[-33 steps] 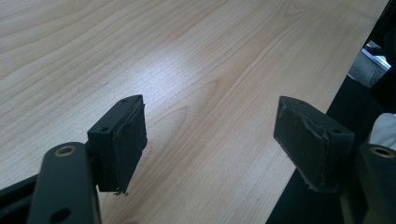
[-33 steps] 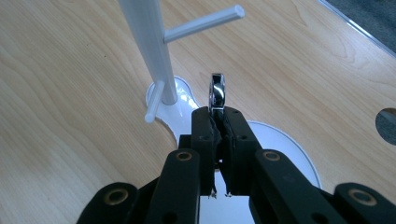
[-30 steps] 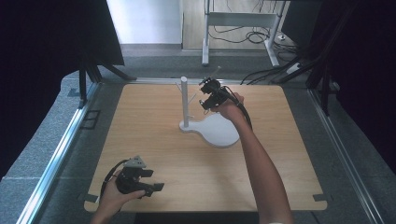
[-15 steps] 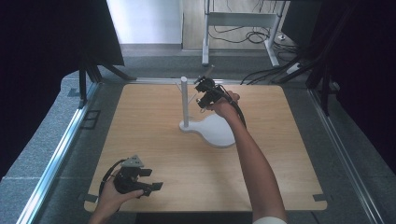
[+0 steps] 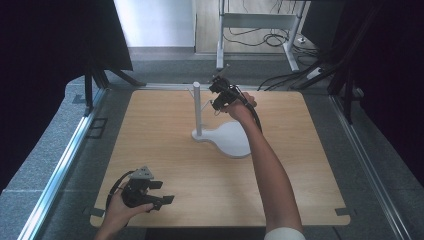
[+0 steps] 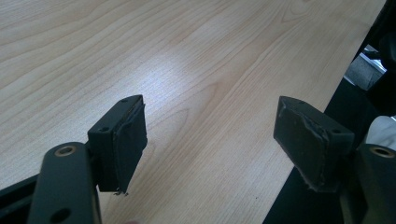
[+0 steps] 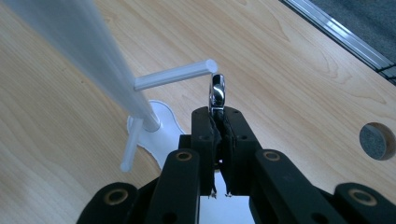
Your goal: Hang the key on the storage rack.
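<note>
A white stand (image 5: 230, 141) with a tall post (image 5: 197, 107) and thin side pegs sits mid-table. My right gripper (image 5: 217, 95) hovers just right of the post's top. In the right gripper view, the right gripper (image 7: 219, 122) is shut on a small shiny metal ring (image 7: 216, 93). The ring stands upright, right at the tip of a white peg (image 7: 175, 74); whether they touch I cannot tell. A second peg (image 7: 130, 144) points down lower on the post. My left gripper (image 5: 162, 192) rests near the table's front left corner, and in its own view the left gripper (image 6: 210, 135) is open over bare wood.
The wooden table (image 5: 165, 130) has metal rails along its left side (image 5: 60, 165) and right side (image 5: 367, 165). A round hole (image 7: 377, 141) is cut in the tabletop to the right of the ring. Dark curtains and cables lie beyond the far edge.
My right gripper has edged slightly left and away, closer to the post's top, still holding the ring. The left gripper has stayed put.
</note>
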`<move>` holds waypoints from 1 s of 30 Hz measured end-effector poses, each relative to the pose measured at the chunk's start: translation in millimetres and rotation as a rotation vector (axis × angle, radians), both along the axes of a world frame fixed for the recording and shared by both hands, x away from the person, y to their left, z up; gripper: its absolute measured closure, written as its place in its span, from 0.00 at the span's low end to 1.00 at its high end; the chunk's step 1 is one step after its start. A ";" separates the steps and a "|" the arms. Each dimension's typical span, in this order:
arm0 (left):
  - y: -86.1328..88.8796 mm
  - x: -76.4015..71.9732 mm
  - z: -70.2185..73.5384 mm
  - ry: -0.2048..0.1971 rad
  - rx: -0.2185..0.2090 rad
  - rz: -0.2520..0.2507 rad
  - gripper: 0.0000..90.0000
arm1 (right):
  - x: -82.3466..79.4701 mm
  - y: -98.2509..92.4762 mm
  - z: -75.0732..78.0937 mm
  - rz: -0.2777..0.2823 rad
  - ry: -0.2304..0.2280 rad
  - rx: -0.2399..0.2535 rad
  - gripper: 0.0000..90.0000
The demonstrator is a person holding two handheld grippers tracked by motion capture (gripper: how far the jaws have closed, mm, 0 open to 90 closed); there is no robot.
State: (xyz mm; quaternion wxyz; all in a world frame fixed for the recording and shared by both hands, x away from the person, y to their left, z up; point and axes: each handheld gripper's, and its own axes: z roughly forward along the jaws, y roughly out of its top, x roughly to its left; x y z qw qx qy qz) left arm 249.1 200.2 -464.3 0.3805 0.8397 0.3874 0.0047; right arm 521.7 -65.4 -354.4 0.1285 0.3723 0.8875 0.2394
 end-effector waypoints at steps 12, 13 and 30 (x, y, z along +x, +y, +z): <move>0.1 0.4 -0.5 0.001 0.000 -0.002 0.29 | 1.7 5.4 6.9 -0.011 -0.036 0.018 0.93; -0.2 0.2 -0.7 0.001 -0.001 -0.004 0.29 | 0.7 6.6 7.0 -0.009 -0.038 0.016 0.93; -2.9 0.9 -2.9 0.008 0.007 -0.011 0.29 | 0.4 12.3 3.3 -0.012 -0.047 -0.001 0.94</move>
